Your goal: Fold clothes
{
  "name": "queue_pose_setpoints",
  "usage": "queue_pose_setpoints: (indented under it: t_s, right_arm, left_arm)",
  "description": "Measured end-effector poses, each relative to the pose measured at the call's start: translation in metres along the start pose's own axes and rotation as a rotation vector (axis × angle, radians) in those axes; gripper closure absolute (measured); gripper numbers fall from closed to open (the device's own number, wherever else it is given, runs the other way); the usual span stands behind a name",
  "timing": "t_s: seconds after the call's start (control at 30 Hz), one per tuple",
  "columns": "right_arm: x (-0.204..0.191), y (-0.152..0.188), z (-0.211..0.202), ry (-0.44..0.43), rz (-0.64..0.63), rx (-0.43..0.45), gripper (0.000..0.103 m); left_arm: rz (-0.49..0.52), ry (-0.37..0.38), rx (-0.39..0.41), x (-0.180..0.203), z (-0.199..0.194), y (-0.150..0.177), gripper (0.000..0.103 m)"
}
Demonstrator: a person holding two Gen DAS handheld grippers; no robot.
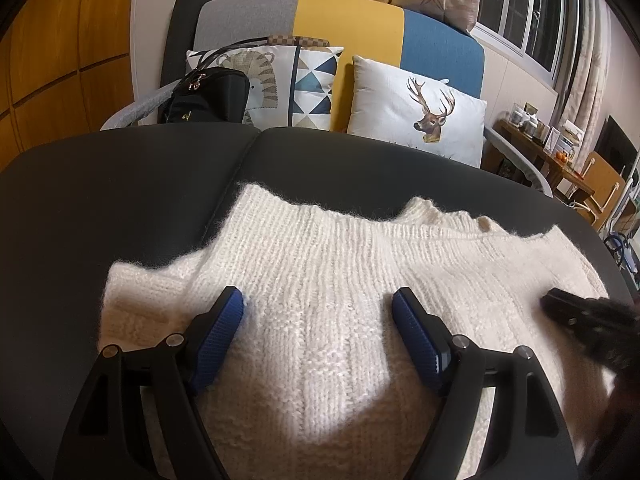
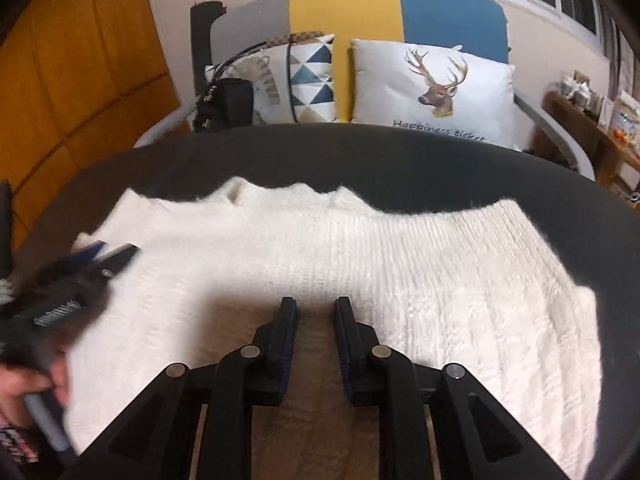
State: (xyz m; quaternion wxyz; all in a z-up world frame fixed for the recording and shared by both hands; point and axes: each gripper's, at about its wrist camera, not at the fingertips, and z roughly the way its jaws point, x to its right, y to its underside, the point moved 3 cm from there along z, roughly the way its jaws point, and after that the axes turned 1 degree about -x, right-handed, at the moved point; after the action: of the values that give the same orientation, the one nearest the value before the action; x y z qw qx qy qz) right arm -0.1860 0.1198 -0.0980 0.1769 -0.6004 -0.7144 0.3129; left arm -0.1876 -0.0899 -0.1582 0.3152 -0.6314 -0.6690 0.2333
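A white knitted sweater (image 1: pixel 320 256) (image 2: pixel 360 264) lies spread flat on the dark table (image 1: pixel 120 184) (image 2: pixel 280 152), its neckline toward the far edge. My left gripper (image 1: pixel 318 306) stands wide open just above the knit, its blue pads on either side of a ribbed stretch and gripping nothing. My right gripper (image 2: pixel 316 308) hovers over the sweater's middle with a narrow gap between its pads and nothing in it. In the left wrist view, the right gripper (image 1: pixel 580 312) is a blur at the right edge. The left gripper (image 2: pixel 104 258), held by a hand (image 2: pixel 24 380), blurs at the left of the right wrist view.
Behind the table stands a sofa (image 1: pixel 352 16) in grey, yellow and blue, with a deer cushion (image 1: pixel 420 112), patterned cushions (image 1: pixel 312 80) and a black bag (image 1: pixel 208 96). A cluttered wooden side table (image 1: pixel 552 148) is at the right. Wooden panels (image 1: pixel 60 60) line the left.
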Motion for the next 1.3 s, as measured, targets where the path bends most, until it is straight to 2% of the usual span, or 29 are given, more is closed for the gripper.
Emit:
queue_pose_setpoints:
  t_s: [0.13, 0.23, 0.37, 0.53, 0.63, 0.73, 0.83, 0.9, 0.93, 0.97, 1.03, 1.1, 1.2, 1.27, 1.3]
  right_arm:
    - [0.003, 0.004, 0.005, 0.013, -0.002, 0.011, 0.084]
    - [0.001, 0.003, 0.010, 0.031, -0.016, 0.023, 0.084]
    - [-0.010, 0.008, 0.010, 0.069, -0.045, 0.035, 0.084]
    - [-0.011, 0.012, 0.008, 0.079, -0.054, 0.042, 0.083]
    - [-0.010, 0.013, 0.008, 0.071, -0.048, 0.046, 0.083]
    - [-0.009, 0.014, 0.008, 0.064, -0.044, 0.047, 0.082]
    - [-0.008, 0.014, 0.007, 0.059, -0.041, 0.048, 0.082]
    - [-0.007, 0.014, 0.007, 0.054, -0.038, 0.048, 0.082]
    - [-0.006, 0.014, 0.007, 0.052, -0.036, 0.049, 0.082]
    - [-0.006, 0.014, 0.007, 0.049, -0.036, 0.048, 0.082]
    - [-0.005, 0.014, 0.007, 0.047, -0.034, 0.049, 0.082]
    - [-0.005, 0.014, 0.008, 0.045, -0.033, 0.049, 0.082]
    - [-0.004, 0.015, 0.008, 0.041, -0.031, 0.049, 0.082]
    - [-0.004, 0.016, 0.008, 0.040, -0.030, 0.050, 0.082]
    - [-0.004, 0.016, 0.008, 0.040, -0.030, 0.050, 0.082]
  left_arm:
    - [0.000, 0.005, -0.004, 0.000, -0.003, 0.000, 0.023]
    - [0.022, 0.036, -0.009, -0.001, -0.014, -0.002, 0.023]
    - [-0.001, 0.074, 0.026, -0.029, -0.039, -0.004, 0.023]
    - [-0.165, 0.129, 0.017, -0.091, -0.052, 0.013, 0.023]
    - [-0.223, 0.173, -0.020, -0.110, -0.052, 0.021, 0.023]
    - [-0.155, 0.212, -0.035, -0.097, -0.050, 0.016, 0.023]
    - [-0.020, 0.199, -0.038, -0.069, -0.040, 0.005, 0.023]
    - [0.061, 0.182, -0.077, -0.055, -0.028, 0.002, 0.023]
    - [0.095, 0.182, -0.116, -0.048, -0.020, 0.003, 0.026]
    - [0.120, 0.182, -0.150, -0.044, -0.014, 0.004, 0.036]
    - [0.135, 0.178, -0.165, -0.041, -0.009, 0.007, 0.038]
    - [0.100, 0.192, -0.157, -0.044, -0.009, 0.007, 0.043]
    - [0.026, 0.207, -0.159, -0.057, -0.012, 0.008, 0.060]
    - [0.010, 0.221, -0.164, -0.061, -0.015, 0.008, 0.075]
    - [0.010, 0.225, -0.167, -0.063, -0.016, 0.008, 0.079]
